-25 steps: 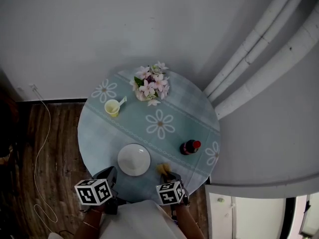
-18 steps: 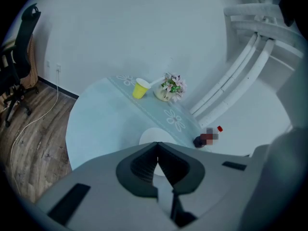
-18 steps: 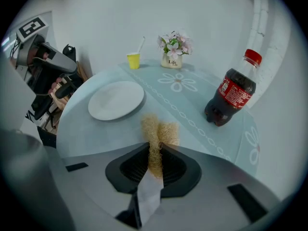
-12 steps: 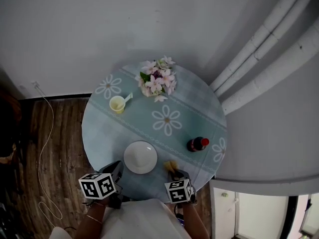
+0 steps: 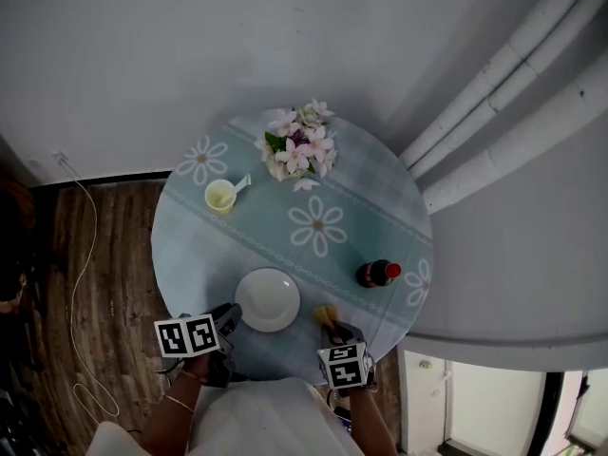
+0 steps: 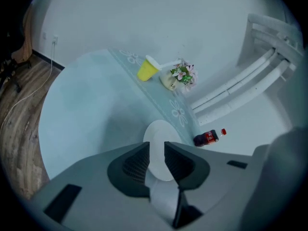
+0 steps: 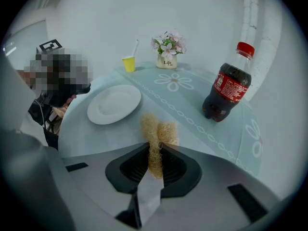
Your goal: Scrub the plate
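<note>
The white plate [image 5: 267,299] lies empty near the front edge of the round blue table [image 5: 190,245]. My left gripper [image 5: 228,316] sits just left of the plate's rim, low over the table. In the left gripper view its jaws [image 6: 157,153] are opening, with a narrow gap and nothing pressed between the pads; the plate [image 6: 161,136] shows just beyond them. My right gripper [image 5: 332,328] is to the right of the plate, shut on a tan loofah scrubber [image 7: 156,131] that sticks out past the fingertips. The plate [image 7: 114,103] is ahead and left of it.
A dark cola bottle [image 5: 377,274] with a red cap stands at the table's right. A yellow cup [image 5: 219,197] with a spoon and a small vase of pink flowers [image 5: 299,150] stand at the far side. Wood floor with a white cable [image 5: 81,283] lies left.
My left gripper has moved in toward the plate's left rim and its jaws have parted. The right gripper keeps the loofah and has barely moved.
</note>
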`<state>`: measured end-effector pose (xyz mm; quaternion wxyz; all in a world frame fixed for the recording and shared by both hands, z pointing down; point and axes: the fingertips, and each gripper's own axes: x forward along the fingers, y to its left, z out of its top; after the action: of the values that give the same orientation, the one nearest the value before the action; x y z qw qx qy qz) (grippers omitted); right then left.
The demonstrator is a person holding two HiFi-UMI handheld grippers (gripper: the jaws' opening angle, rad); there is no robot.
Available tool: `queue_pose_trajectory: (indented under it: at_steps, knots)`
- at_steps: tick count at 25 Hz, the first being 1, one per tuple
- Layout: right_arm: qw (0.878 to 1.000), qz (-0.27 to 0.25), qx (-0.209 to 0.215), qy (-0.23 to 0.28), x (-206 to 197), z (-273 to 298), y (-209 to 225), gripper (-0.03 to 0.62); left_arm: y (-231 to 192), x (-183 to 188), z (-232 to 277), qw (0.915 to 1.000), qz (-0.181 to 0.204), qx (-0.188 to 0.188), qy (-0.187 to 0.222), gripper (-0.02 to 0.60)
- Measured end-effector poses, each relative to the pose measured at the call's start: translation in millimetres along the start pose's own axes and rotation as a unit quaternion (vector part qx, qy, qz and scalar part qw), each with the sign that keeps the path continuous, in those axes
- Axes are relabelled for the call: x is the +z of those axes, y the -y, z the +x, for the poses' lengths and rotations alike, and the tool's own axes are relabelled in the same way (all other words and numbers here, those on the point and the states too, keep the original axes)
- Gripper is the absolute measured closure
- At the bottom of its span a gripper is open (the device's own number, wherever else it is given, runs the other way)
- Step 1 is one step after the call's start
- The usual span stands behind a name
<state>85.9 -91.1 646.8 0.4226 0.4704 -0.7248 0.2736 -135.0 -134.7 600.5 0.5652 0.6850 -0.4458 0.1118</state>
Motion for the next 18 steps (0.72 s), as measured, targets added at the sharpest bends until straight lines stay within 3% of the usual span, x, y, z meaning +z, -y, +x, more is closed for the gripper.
queue_pose_trajectory:
  at_steps: [5,18]
  knots:
    - [1.0,-0.001,0.004,-0.004,5,-2,0,0.531,-11,3,12,0.9998,-0.012,0.015,-0.012,0.46]
    - [1.0,0.009,0.01,-0.009,7,-3,-1,0.531,-19,3,29,0.9968,-0.064,-0.015,-0.046,0.439]
